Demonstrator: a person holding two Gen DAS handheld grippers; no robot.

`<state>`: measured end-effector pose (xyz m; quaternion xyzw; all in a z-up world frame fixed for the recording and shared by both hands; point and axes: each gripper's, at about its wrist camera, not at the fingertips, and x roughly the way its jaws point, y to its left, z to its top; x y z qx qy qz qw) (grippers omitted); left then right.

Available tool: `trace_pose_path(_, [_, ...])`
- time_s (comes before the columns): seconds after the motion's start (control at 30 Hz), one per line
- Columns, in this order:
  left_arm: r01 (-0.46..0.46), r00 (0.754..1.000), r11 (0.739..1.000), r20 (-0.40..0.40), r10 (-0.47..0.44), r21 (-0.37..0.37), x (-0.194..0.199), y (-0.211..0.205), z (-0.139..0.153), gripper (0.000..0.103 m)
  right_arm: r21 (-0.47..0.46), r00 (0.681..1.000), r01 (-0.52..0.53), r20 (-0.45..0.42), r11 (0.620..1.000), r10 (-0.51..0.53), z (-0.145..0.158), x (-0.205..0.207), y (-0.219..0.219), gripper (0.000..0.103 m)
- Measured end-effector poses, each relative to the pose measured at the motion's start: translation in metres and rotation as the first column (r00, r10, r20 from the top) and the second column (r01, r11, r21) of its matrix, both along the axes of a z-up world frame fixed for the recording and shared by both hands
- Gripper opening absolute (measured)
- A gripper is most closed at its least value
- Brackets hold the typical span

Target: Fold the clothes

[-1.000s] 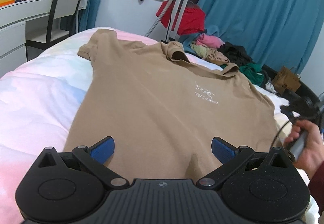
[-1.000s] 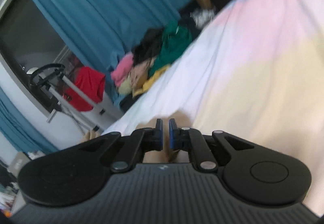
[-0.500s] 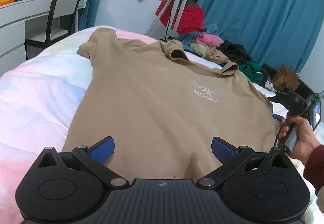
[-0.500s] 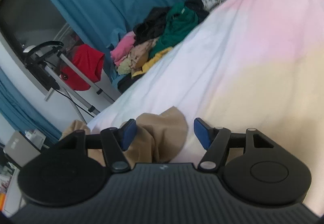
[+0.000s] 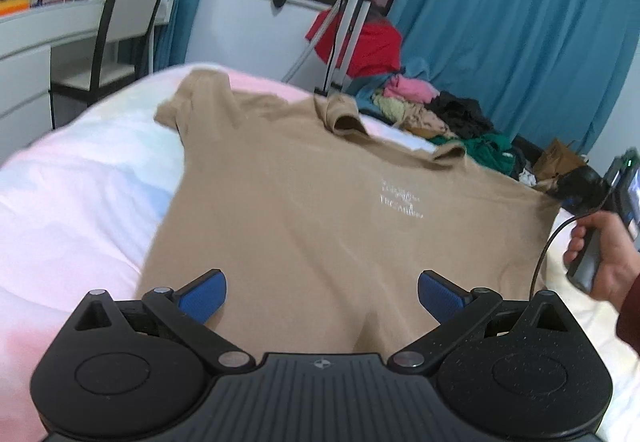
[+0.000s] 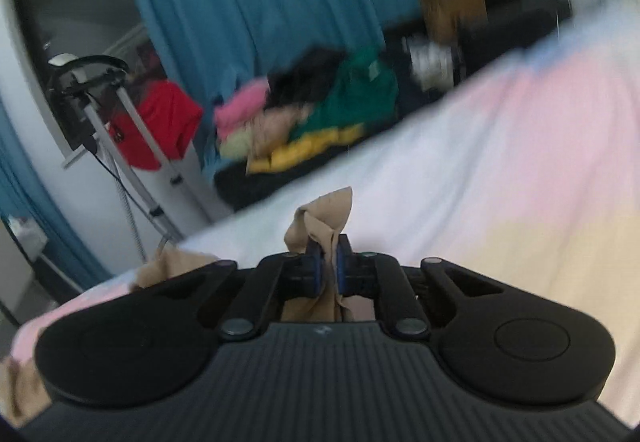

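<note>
My left tool (image 5: pixel 322 292) hovers over the hem end of the tan short-sleeved cotton T-shirt (image 5: pixel 304 202), its blue-padded fingers (image 5: pixel 202 294) spread wide with nothing between them, just as they were half a second ago. The shirt lies flat, front up, on the bed with the pastel pink, white and pale-yellow cover (image 5: pixel 80 202), collar toward the far edge and small white chest lettering (image 5: pixel 400 204) showing.

The change is on my right side. Half a second ago my right tool (image 6: pixel 328 266) stood open around a bunch of the tan cloth; now its blue pads (image 6: pixel 316 268) have come together on that cloth, and a puckered tuft of the shirt's sleeve (image 6: pixel 320 220) sticks up between and above them. From the left view, the right hand (image 5: pixel 600 258) grips the tool's handle at the shirt's right edge, and the sleeve corner there is drawn up to the tool where it had lain free. The right view is blurred.

Beyond the bed, a heap of mixed pink, green, yellow and black clothes (image 6: pixel 316 114) sits against the teal curtain (image 6: pixel 260 2), near a silver tripod stand (image 5: pixel 348 14) draped with a red garment (image 5: pixel 368 46).
</note>
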<state>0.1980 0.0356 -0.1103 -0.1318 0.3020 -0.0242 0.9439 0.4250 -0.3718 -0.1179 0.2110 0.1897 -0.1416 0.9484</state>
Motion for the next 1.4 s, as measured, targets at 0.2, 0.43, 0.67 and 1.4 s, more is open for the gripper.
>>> trace_pose_path(0.2, [-0.043, 0.998, 0.999, 0.043, 0.043, -0.005, -0.013, 0.028, 0.017, 0.103, -0.272, 0.993, -0.047, 0.088, 0.961, 0.073, 0.053, -0.016, 0.079, 0.011])
trace_pose_path(0.43, [-0.139, 0.989, 0.990, 0.049, 0.140, -0.026, -0.019, 0.064, 0.021, 0.103, -0.436, 0.959, -0.256, -0.002, 0.863, 0.284, 0.031, 0.005, 0.216, 0.011])
trace_pose_path(0.67, [-0.180, 0.983, 0.984, 0.019, 0.181, -0.011, -0.012, 0.082, 0.009, 0.103, -0.366, 0.892, -0.452, -0.172, 0.813, 0.419, -0.028, 0.038, 0.277, 0.036])
trace_pose_path(1.4, [0.010, 0.999, 0.992, 0.043, -0.015, 0.122, -0.043, 0.014, 0.013, 0.102, -0.158, 0.886, -0.450, 0.044, 0.879, 0.462, 0.064, -0.320, 0.159, 0.085])
